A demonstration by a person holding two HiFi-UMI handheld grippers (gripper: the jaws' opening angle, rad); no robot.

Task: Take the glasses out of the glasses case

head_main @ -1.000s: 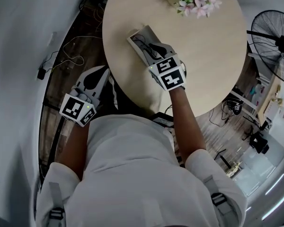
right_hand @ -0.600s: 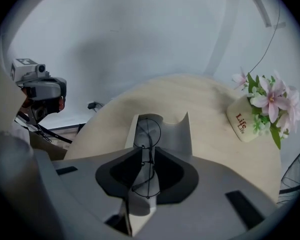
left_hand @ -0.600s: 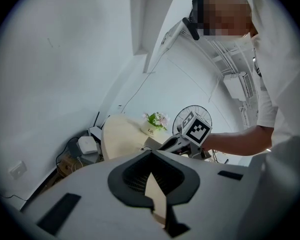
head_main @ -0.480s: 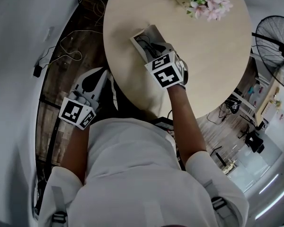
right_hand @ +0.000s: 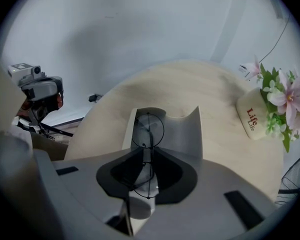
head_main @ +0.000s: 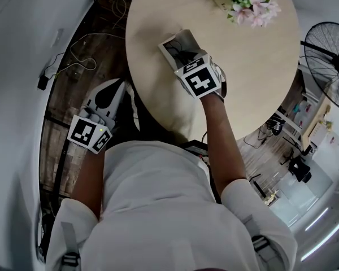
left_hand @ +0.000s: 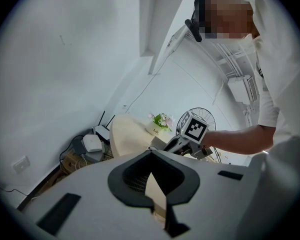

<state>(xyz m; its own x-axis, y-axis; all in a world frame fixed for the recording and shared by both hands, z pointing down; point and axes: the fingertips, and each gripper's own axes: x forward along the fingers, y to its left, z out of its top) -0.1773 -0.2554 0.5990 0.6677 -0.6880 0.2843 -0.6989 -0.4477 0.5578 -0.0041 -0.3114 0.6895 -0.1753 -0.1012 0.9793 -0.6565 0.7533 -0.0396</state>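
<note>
An open grey glasses case [head_main: 176, 40] lies on the round wooden table [head_main: 248, 66], near its left side. My right gripper [head_main: 185, 58] reaches into it from the near side. In the right gripper view the jaws are shut on the thin black wire glasses [right_hand: 147, 130]; one round lens stands over the case [right_hand: 182, 134] and the other sits between the jaws [right_hand: 146, 159]. My left gripper [head_main: 109, 92] hangs off the table's left edge above the floor, jaws together and nothing in them. It [left_hand: 152, 181] points toward the table and the right gripper [left_hand: 185, 139].
A pot of pink flowers [head_main: 247, 1] stands at the table's far side, marked "Life" [right_hand: 254, 116]. A floor fan [head_main: 330, 55] is to the right. Cables [head_main: 82, 52] and a white router box [left_hand: 92, 143] lie on the floor at left.
The right gripper has shifted slightly along the case and its marker cube has tipped. The left gripper has stayed beside the table.
</note>
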